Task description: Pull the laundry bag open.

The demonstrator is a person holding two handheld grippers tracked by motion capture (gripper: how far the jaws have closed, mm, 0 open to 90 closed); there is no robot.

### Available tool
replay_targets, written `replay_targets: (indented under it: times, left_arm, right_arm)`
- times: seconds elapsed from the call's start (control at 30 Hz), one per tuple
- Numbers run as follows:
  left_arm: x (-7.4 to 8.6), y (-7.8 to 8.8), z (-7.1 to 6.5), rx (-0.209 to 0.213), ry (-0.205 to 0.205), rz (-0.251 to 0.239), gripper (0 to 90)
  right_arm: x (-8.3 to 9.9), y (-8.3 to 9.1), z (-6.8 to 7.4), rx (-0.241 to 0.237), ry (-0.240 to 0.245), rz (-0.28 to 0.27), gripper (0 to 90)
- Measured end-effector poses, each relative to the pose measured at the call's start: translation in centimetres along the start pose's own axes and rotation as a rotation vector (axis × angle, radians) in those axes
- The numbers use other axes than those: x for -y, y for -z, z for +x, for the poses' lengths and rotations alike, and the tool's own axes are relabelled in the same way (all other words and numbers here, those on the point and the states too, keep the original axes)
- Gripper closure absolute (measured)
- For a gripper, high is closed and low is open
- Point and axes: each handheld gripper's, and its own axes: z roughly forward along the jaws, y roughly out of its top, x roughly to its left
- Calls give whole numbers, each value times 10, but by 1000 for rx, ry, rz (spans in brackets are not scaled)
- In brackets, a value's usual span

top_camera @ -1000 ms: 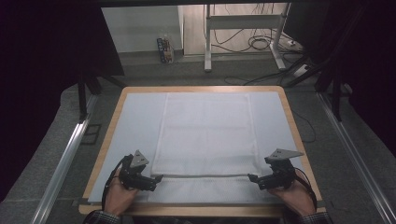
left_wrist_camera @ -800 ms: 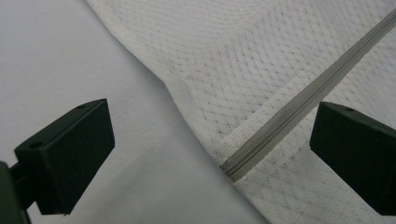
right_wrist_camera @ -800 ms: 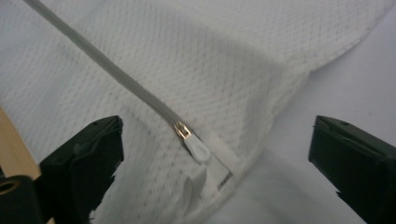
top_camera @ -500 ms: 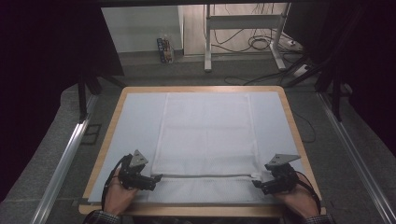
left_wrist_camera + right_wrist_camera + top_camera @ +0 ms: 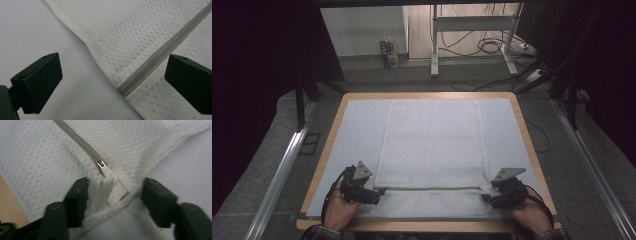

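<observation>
A white mesh bag [image 5: 432, 145] lies flat on the pale mat of a wood-rimmed table [image 5: 427, 226]. Its grey zipper [image 5: 432, 188] runs across near the front edge. My left gripper [image 5: 381, 191] is at the zipper's left end, open. In the left gripper view the zipper end [image 5: 125, 88] lies on the mat between the widely spread jaws of the left gripper [image 5: 112, 82]. My right gripper [image 5: 486, 194] is at the right end, also open. In the right gripper view the white pull tab [image 5: 103, 187] and metal slider [image 5: 100, 164] sit between the jaws of the right gripper [image 5: 118, 195], untouched.
Bare mat [image 5: 357, 130] flanks the bag on both sides. Metal rails run along the floor at left [image 5: 279, 175] and right [image 5: 592, 160]. Beyond the table stand a desk frame with cables [image 5: 472, 30] and a small box [image 5: 388, 52].
The right gripper has slid a little toward the near edge of the table. The left gripper has barely moved. The bag lies as before.
</observation>
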Motion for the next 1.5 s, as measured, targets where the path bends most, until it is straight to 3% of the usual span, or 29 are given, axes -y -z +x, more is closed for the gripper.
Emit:
replay_targets:
  times: [0.23, 0.4, 0.53, 0.57, 0.67, 0.77, 0.9, 1.03, 1.07, 1.23, 1.3, 1.5]
  left_arm:
    - [0, 1, 0, -4, -1, -2, 15]
    - [-1, 1, 0, -5, 0, -4, 16]
    - [-2, 2, 0, 2, 9, -9, 19]
    - [-2, 2, 0, 7, 15, -15, 22]
    - [-4, 4, -1, 23, 26, -28, 27]
    - [-10, 3, -5, 55, 34, -46, 19]
    - [-19, 0, -12, 104, 47, -74, 19]
    - [-27, -4, -21, 129, 19, -84, 40]
    - [-34, -7, -28, 155, 8, -99, 45]
    - [-47, -14, -40, 203, -12, -118, 53]
    - [-57, -23, -50, 244, -16, -133, 54]
    - [-73, -45, -66, 274, -63, -125, 49]
  right_arm:
    - [1, 2, 1, -12, 0, -18, 622]
    - [1, 3, 3, -39, 34, -32, 787]
    - [1, 5, 1, -43, 41, -45, 807]
    - [0, 10, 1, -41, 40, -82, 811]
    - [0, 15, 0, -40, 39, -126, 816]
    - [-2, 22, -1, -46, 29, -178, 821]
    - [-3, 24, -2, -73, 11, -199, 823]
    - [-5, 25, -2, -88, 2, -204, 822]
    - [-8, 26, 0, -87, 10, -198, 822]
    - [-12, 26, 4, -66, 24, -177, 822]
    - [-14, 25, 4, -64, 13, -166, 821]
    - [-13, 24, 5, -55, 13, -162, 820]
